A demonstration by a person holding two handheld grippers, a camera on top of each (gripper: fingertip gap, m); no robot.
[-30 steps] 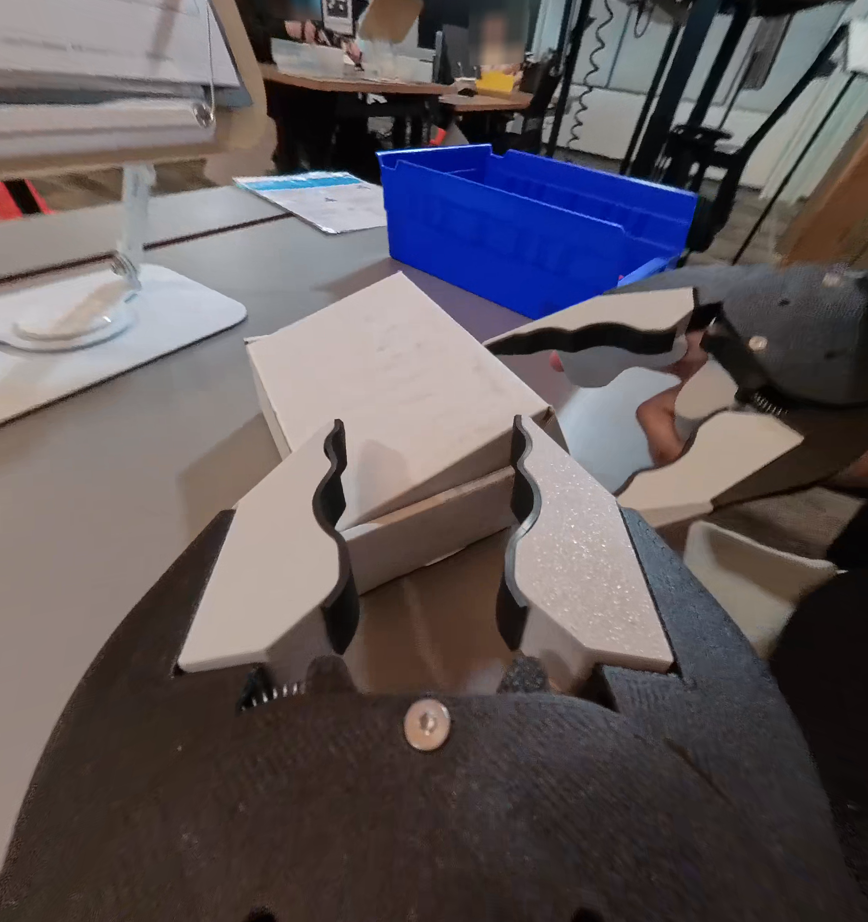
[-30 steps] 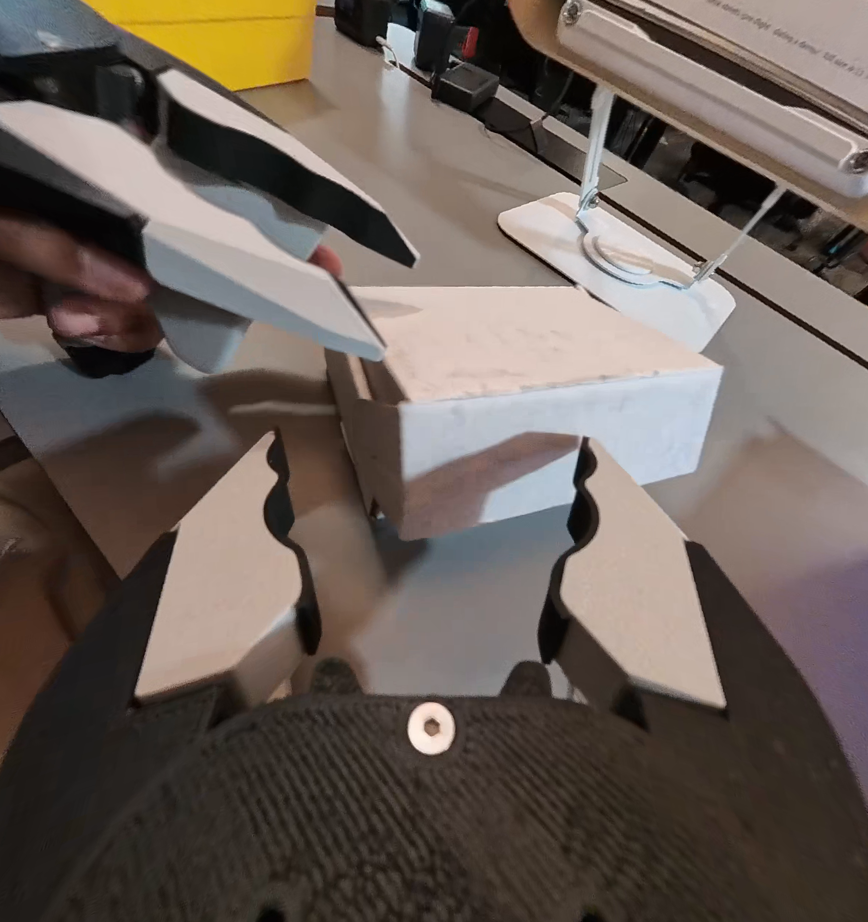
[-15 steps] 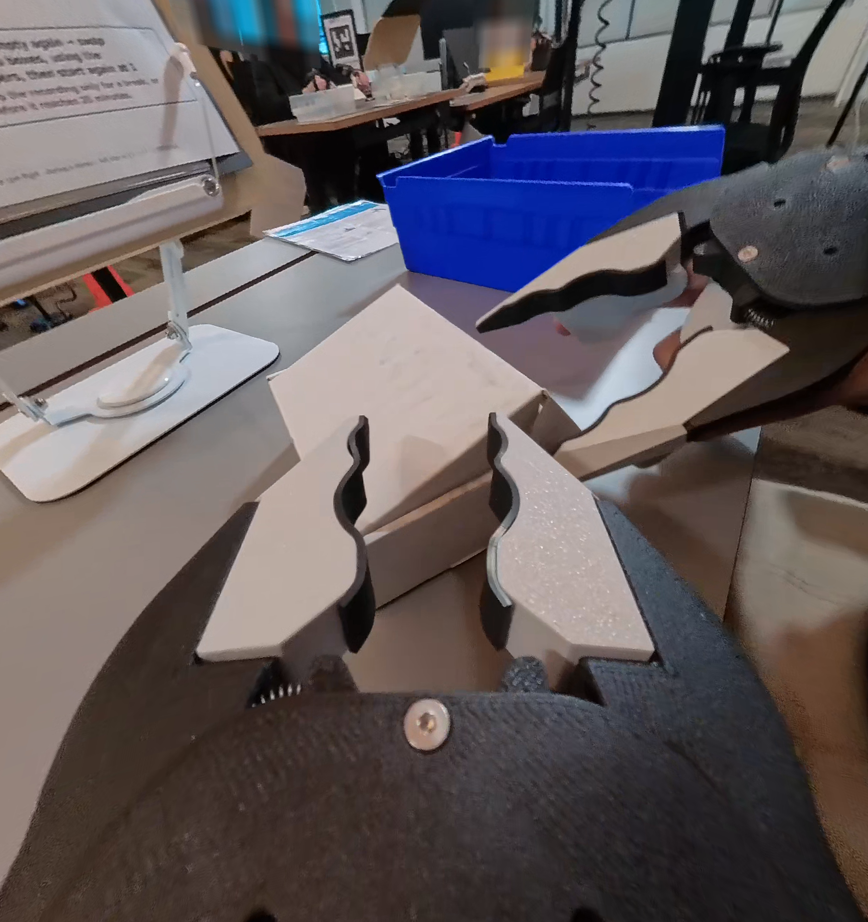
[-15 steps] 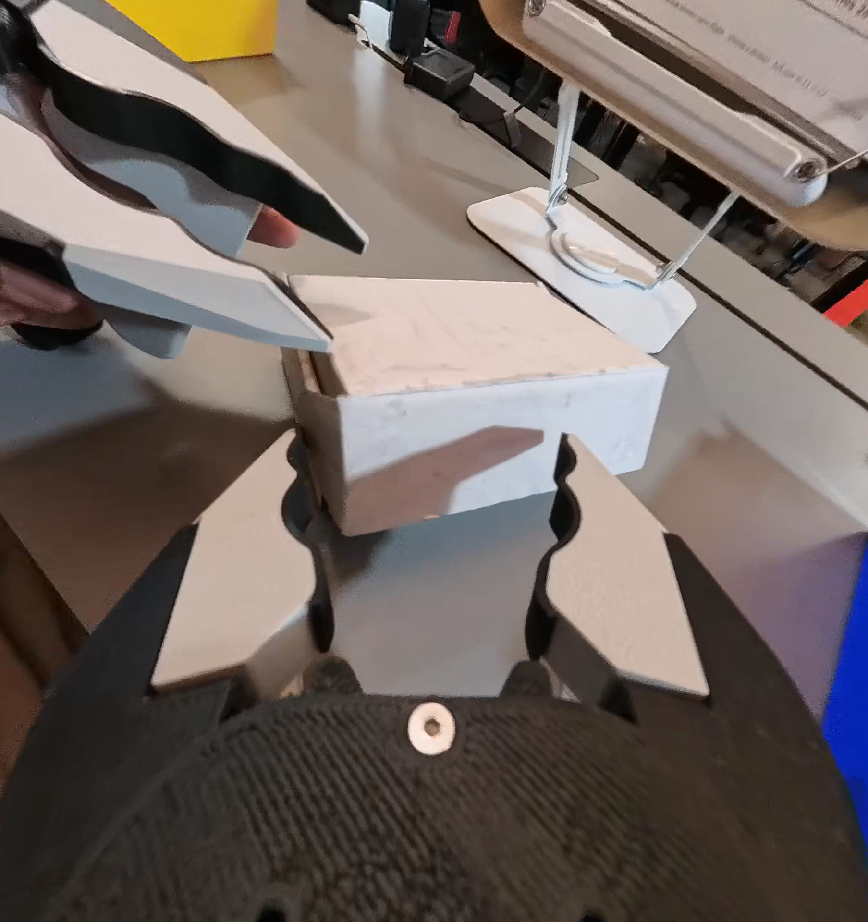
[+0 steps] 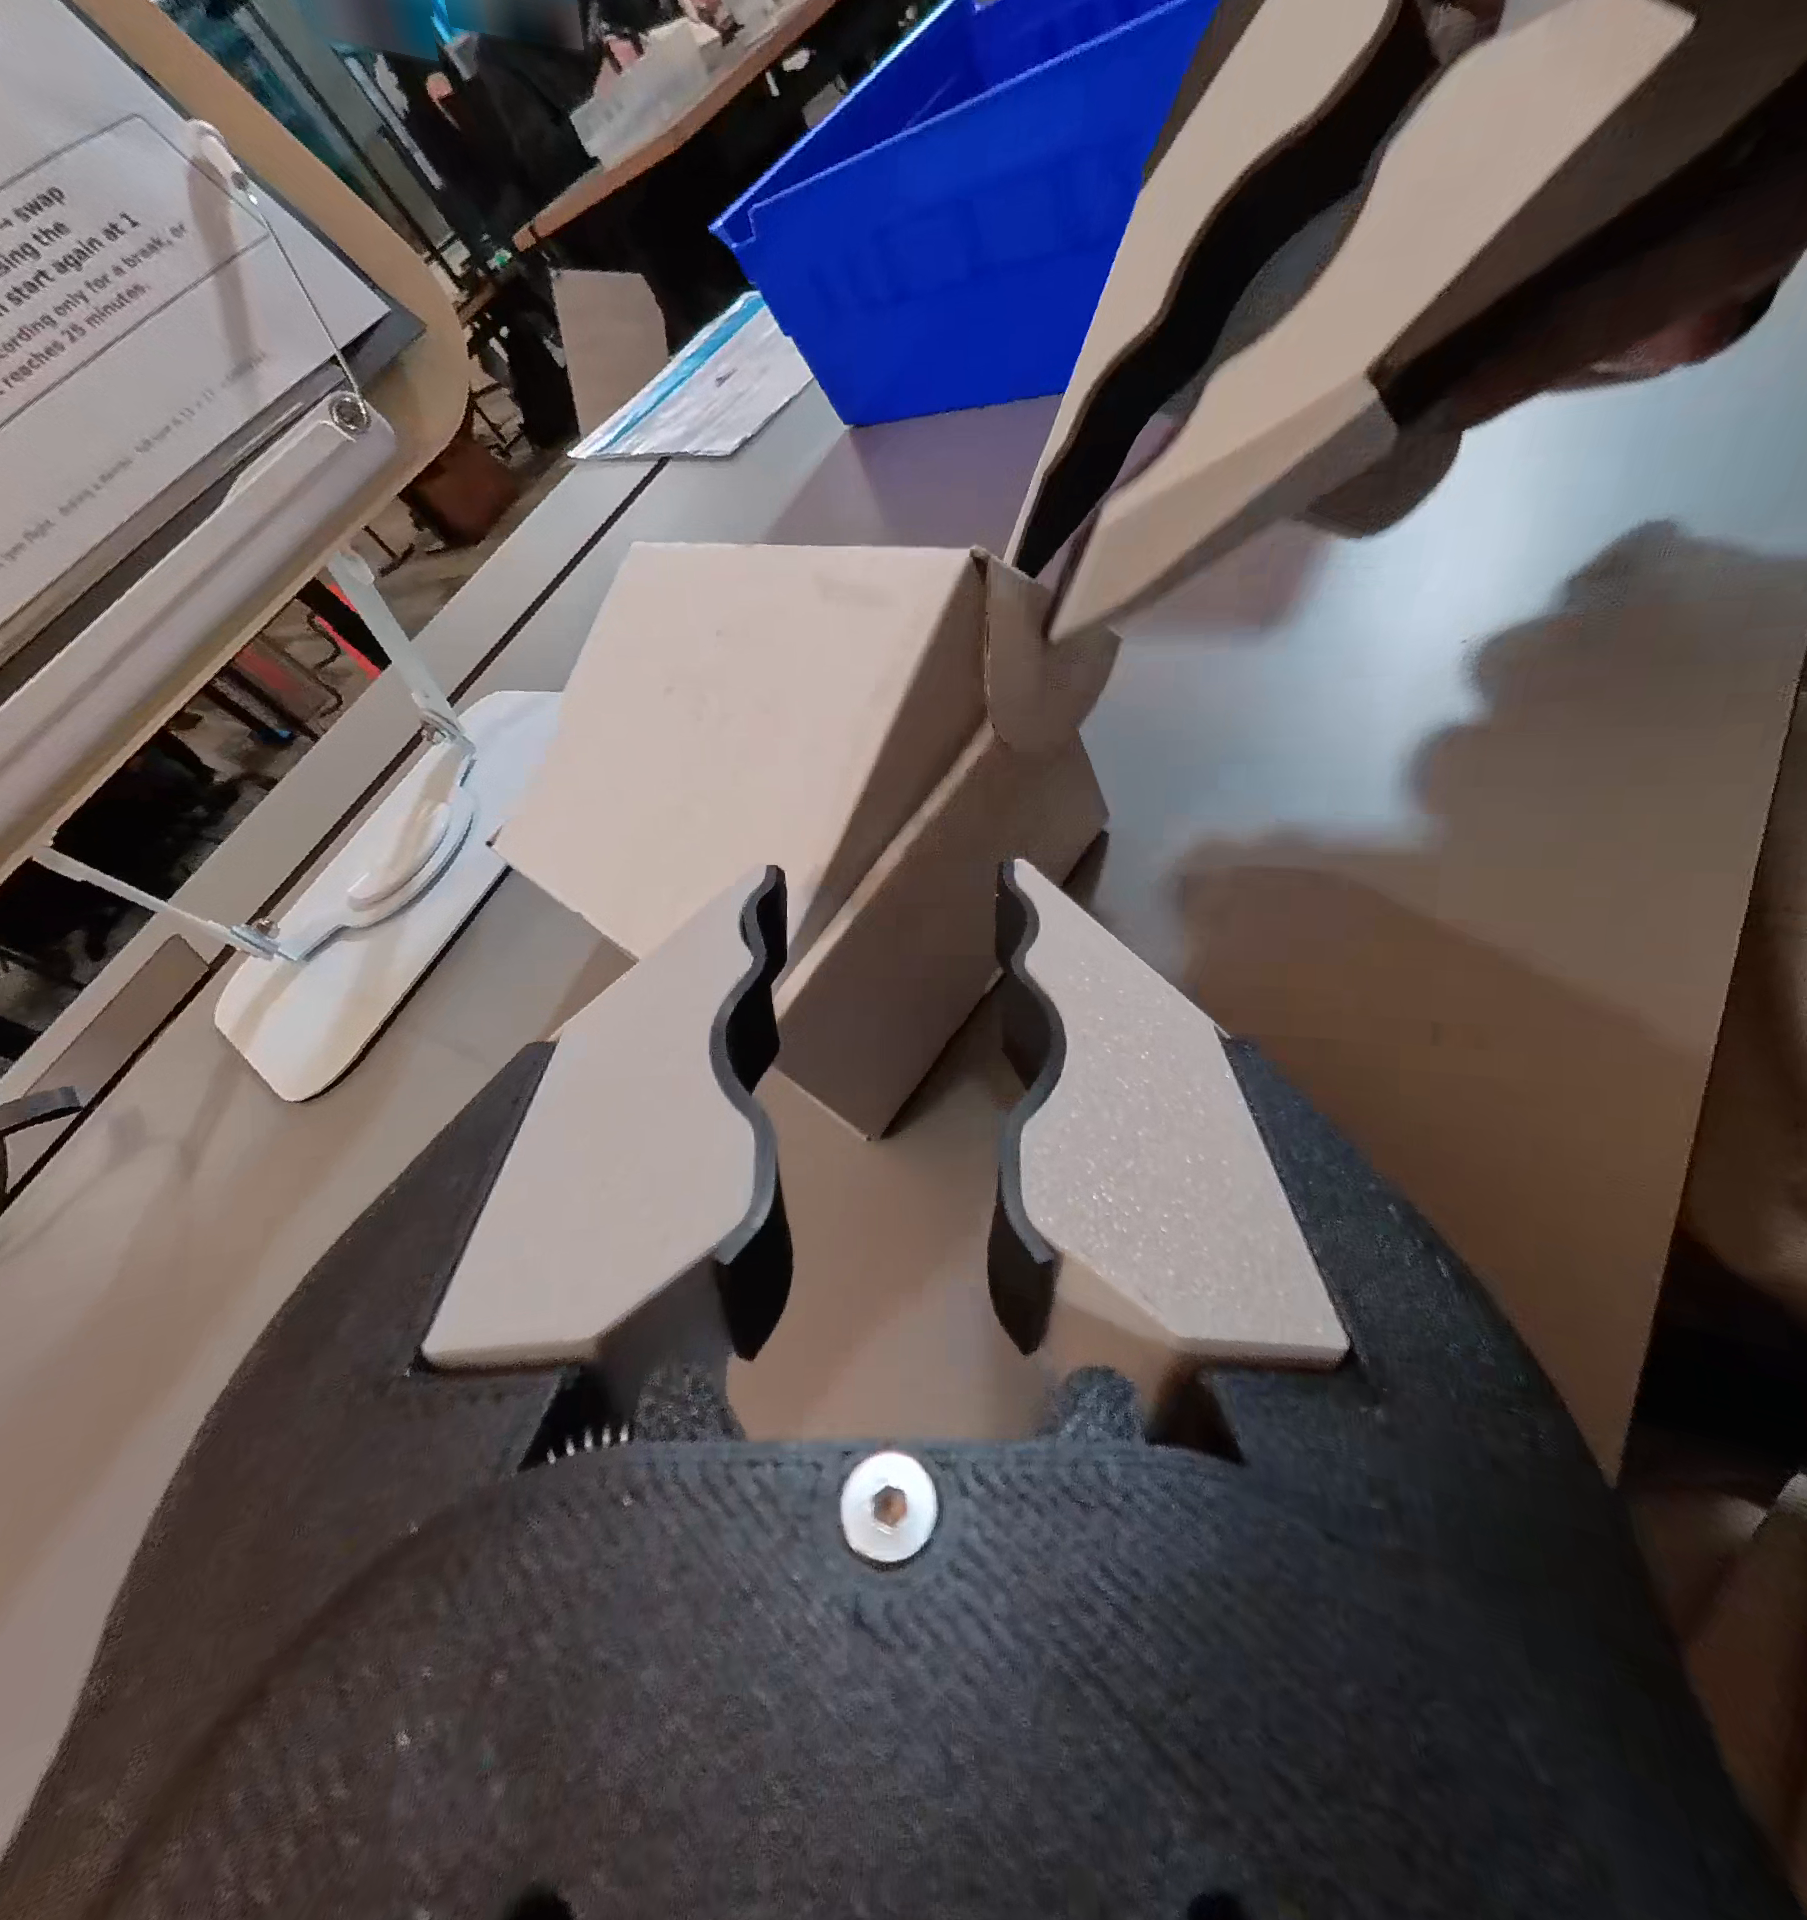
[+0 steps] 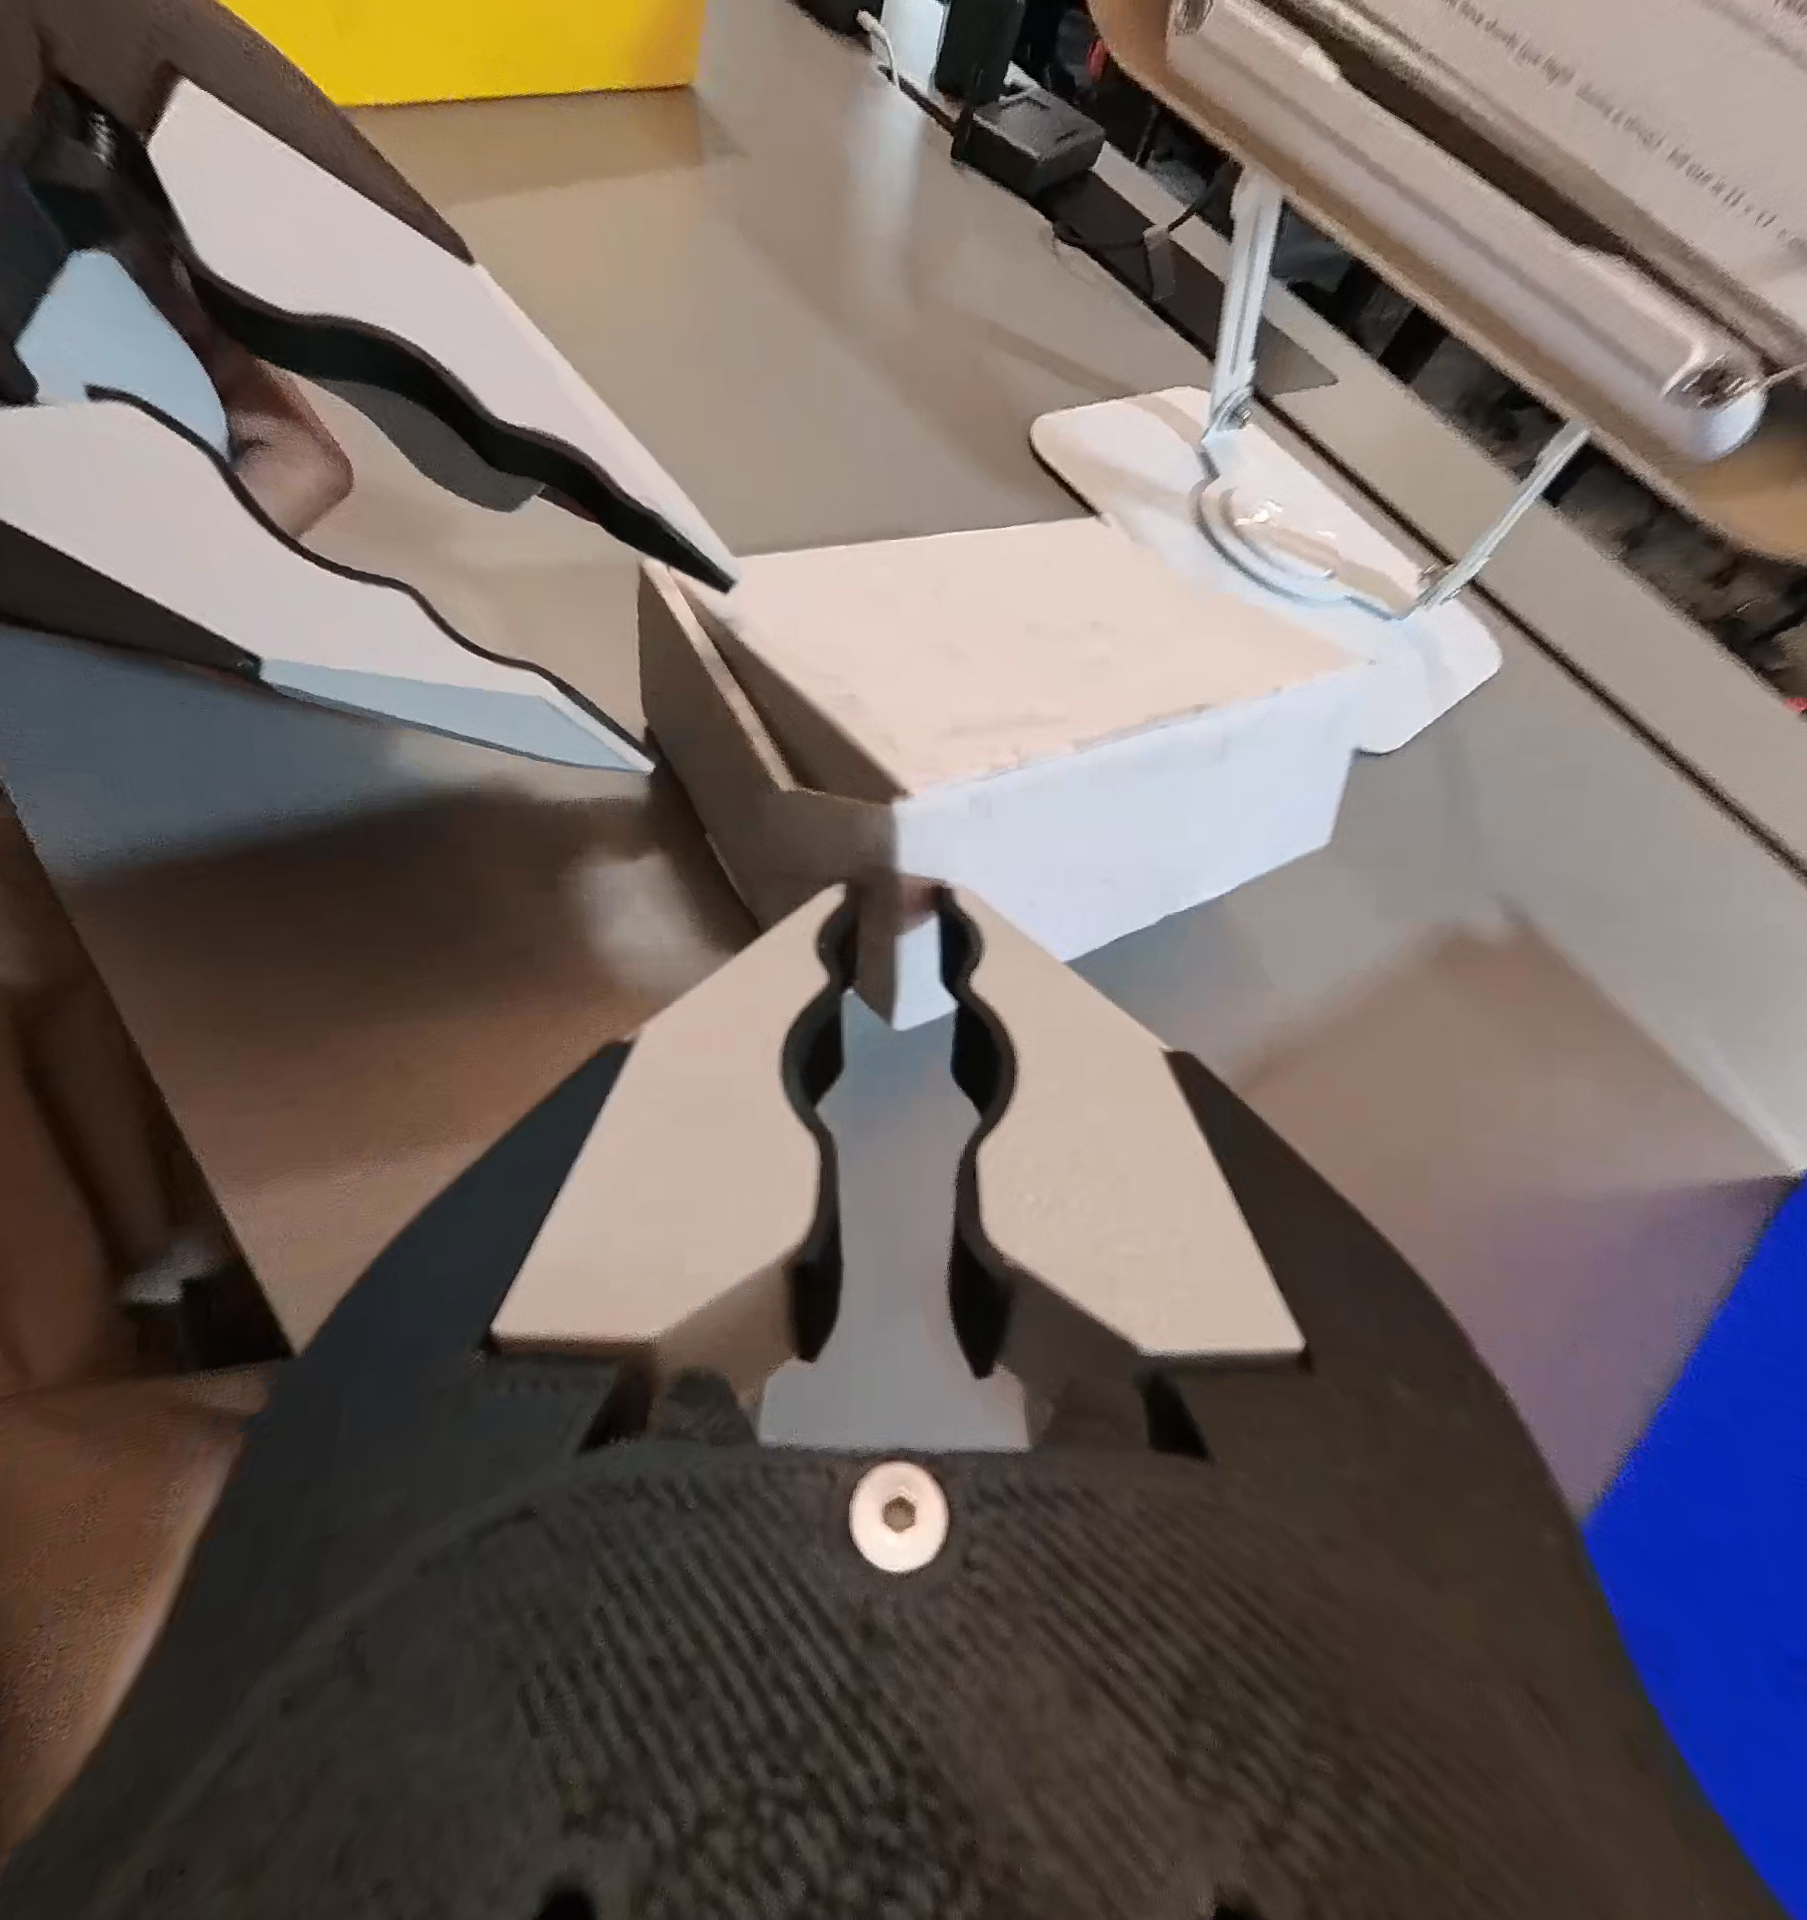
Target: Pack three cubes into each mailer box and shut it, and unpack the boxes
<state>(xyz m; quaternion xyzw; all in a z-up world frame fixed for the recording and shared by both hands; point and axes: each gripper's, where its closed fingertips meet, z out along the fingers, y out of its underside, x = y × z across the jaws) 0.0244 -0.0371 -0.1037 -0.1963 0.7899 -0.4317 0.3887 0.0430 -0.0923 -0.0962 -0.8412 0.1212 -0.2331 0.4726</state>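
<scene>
The left gripper [image 5: 888,914] is sitting with its jaws parted around the near corner of the closed white mailer box [image 5: 764,727], which is resting on the grey table [image 5: 1398,935]. Ahead and to its right, the right gripper [image 5: 1044,592] is pressing its fingertips against the box's far corner flap. A blue bin [image 5: 930,260] is standing farther ahead, and a white document stand [image 5: 359,935] is standing to the left.

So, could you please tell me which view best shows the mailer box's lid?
The right wrist view: the mailer box shows its white lid from above. The left wrist view shows it tilted, partly behind the left gripper.
</scene>
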